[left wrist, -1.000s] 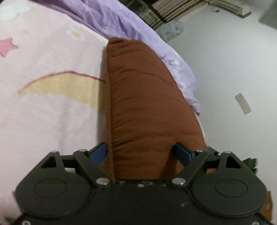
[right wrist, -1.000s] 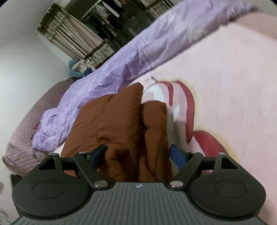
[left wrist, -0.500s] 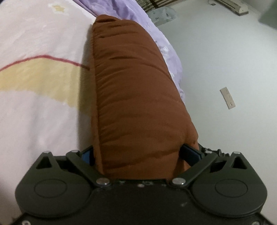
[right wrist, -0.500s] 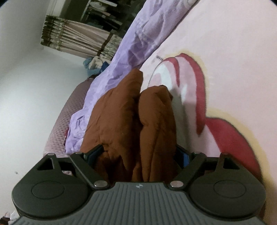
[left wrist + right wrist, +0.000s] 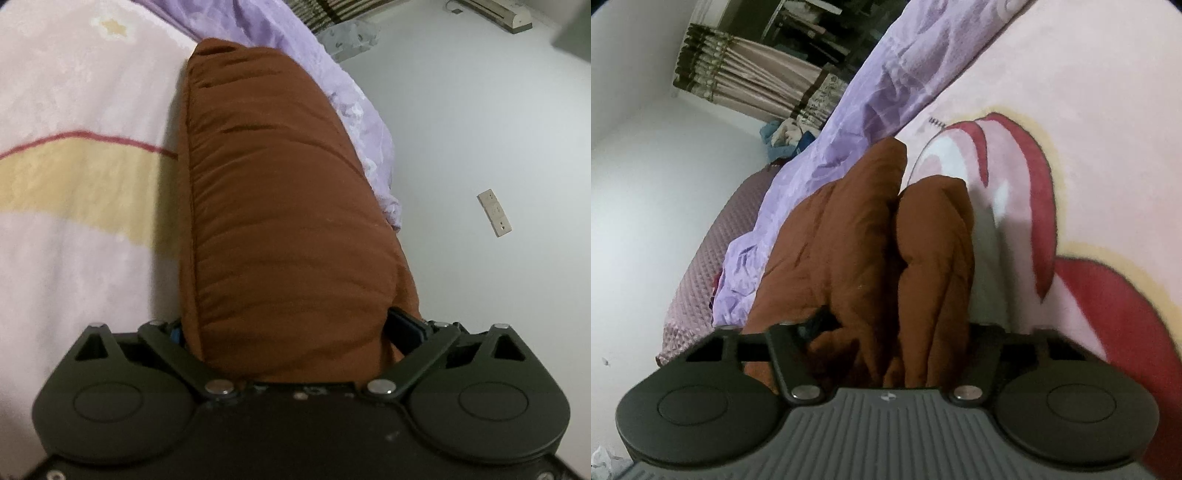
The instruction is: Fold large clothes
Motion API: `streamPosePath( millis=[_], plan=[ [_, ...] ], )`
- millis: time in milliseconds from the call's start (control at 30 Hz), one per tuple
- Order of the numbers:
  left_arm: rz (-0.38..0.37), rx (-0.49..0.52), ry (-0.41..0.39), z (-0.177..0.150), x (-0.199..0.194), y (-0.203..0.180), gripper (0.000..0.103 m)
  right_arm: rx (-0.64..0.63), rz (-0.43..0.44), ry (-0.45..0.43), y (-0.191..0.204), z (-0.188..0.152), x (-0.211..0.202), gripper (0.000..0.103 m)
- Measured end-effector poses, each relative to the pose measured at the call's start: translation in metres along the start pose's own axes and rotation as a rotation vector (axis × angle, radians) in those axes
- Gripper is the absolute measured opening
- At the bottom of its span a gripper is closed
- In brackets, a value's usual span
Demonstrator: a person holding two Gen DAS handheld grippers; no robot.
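Note:
A thick folded brown garment (image 5: 280, 206) lies on a pink blanket (image 5: 74, 236). In the left wrist view my left gripper (image 5: 291, 328) has its jaws on either side of the bundle's near end, pressed into the cloth. In the right wrist view the brown garment (image 5: 871, 251) shows as two padded folds side by side. My right gripper (image 5: 897, 325) also straddles its end, with the cloth bulging between the jaws and the fingertips mostly buried in it.
A crumpled purple sheet (image 5: 857, 122) lies along the far side of the garment and shows in the left wrist view (image 5: 354, 110). The blanket has a red and yellow pattern (image 5: 1108, 295). A white wall (image 5: 480, 129) and curtains (image 5: 757, 88) lie beyond the bed.
Both grippers have pushed forward over the garment's ends and their jaws have closed in on the cloth. The bundle now fills the gap between each pair of fingers.

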State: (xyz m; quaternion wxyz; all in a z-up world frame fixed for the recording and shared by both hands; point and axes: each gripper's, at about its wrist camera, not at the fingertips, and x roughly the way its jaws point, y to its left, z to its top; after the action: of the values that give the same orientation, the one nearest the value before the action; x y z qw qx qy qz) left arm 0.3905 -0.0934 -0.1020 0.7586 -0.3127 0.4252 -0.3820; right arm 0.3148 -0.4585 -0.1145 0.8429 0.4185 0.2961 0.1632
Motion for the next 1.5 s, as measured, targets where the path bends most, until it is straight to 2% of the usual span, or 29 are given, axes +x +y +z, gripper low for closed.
streamPosePath(
  millis=[67, 133, 367, 600, 767, 900, 1100, 1167, 1333, 1500],
  plan=[
    [-0.002, 0.005, -0.011, -0.002, -0.003, -0.005, 0.096, 0.001, 0.0, -0.019, 0.005, -0.001, -0.004, 0.053],
    [-0.014, 0.003, -0.021, -0.002, -0.009, -0.007, 0.093, 0.004, 0.004, -0.038, 0.013, -0.002, -0.009, 0.051],
    [-0.049, 0.058, -0.07, 0.009, -0.064, -0.015, 0.09, -0.042, 0.065, -0.072, 0.061, -0.01, -0.009, 0.049],
    [-0.033, 0.109, -0.15, 0.034, -0.146, -0.003, 0.09, -0.118, 0.156, -0.079, 0.131, -0.024, 0.034, 0.049],
    [-0.011, 0.118, -0.182, 0.051, -0.191, 0.029, 0.09, -0.14, 0.184, -0.051, 0.159, -0.033, 0.082, 0.05],
    [-0.005, 0.099, -0.17, 0.056, -0.194, 0.068, 0.09, -0.138, 0.152, -0.039, 0.156, -0.038, 0.115, 0.05],
    [0.018, 0.063, -0.11, 0.054, -0.163, 0.119, 0.091, -0.151, 0.024, -0.017, 0.131, -0.049, 0.149, 0.05],
    [0.012, 0.056, -0.111, 0.05, -0.158, 0.132, 0.092, -0.137, 0.01, -0.011, 0.12, -0.052, 0.153, 0.053],
    [-0.003, 0.059, -0.116, 0.048, -0.16, 0.133, 0.095, -0.062, 0.06, 0.011, 0.102, -0.056, 0.155, 0.066],
    [0.086, 0.102, -0.105, 0.052, -0.177, 0.117, 0.095, -0.06, 0.048, 0.024, 0.107, -0.056, 0.141, 0.078]
  ],
)
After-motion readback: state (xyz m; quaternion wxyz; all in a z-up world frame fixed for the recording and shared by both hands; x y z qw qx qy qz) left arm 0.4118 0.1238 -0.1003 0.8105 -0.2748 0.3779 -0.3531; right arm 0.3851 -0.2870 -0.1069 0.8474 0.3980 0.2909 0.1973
